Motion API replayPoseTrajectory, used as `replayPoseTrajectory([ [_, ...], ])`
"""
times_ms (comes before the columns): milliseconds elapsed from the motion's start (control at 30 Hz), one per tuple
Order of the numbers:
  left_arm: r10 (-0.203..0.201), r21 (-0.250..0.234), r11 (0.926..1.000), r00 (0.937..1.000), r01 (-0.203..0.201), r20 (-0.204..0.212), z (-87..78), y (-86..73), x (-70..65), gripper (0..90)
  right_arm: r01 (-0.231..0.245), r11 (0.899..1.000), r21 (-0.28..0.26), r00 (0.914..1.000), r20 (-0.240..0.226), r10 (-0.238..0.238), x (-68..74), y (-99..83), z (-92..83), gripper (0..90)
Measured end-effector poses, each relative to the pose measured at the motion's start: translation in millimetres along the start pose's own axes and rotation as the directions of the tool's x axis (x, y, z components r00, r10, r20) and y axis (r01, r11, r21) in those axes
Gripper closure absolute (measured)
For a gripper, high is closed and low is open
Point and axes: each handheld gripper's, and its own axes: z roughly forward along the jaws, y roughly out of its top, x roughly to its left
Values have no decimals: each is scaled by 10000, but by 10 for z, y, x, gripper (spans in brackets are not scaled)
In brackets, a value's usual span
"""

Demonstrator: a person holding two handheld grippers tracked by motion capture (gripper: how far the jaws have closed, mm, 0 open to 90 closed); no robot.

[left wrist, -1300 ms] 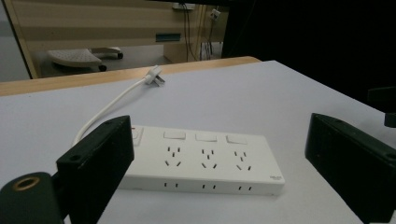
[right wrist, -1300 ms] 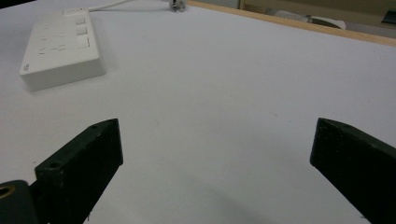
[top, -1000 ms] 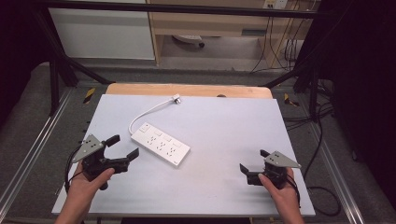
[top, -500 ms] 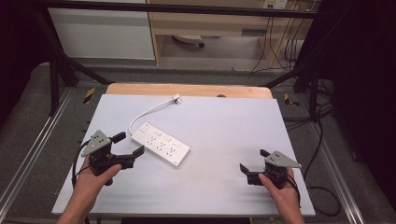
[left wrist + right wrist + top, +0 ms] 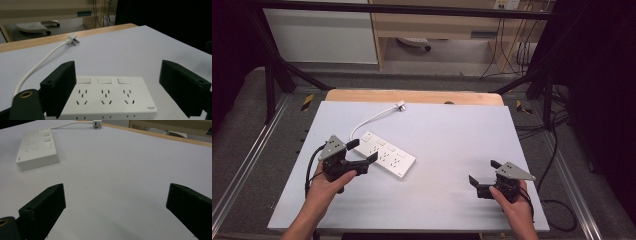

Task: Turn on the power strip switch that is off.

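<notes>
white power strip lies between the wide left tongs, just closing, untouched; right tongs wide

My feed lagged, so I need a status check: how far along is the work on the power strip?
Early stage. Done: the left hand-held gripper has come up to the power strip, its jaws either side of the near end and just starting to close, pads not yet touching. In hand: lining up that grasp. Left: closing on it and moving it; its plug lies loose on the table. The right hand-held gripper rests open, apart.
</notes>
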Motion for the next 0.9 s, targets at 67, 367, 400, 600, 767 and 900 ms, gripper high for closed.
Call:
replayPoseTrajectory([
  [67,-10,64,10000,10000,10,33,50,1,-5,131,-51,10000,22,10000,0,51,-8,-3,-2,27],
  [367,164,381,9991,9998,-168,98,245,-9,-43,145,-51,10000,-35,10000,-34,51,-17,-1,-15,28],
  [400,174,424,9989,9998,-178,110,267,-14,-48,149,-60,10000,-40,10000,-33,60,-19,-1,-16,28],
  [600,111,540,9985,9999,-115,78,373,-32,-57,158,-123,9999,-58,9999,-28,123,-30,-2,-25,28],
  [767,116,693,9975,9999,-124,116,442,-46,-61,172,-175,9998,-67,9998,-28,175,-35,-3,-27,28],
  [900,103,760,9970,9999,-110,101,475,-50,-64,215,-105,9999,-83,9999,-27,105,-38,-3,-31,28],
])
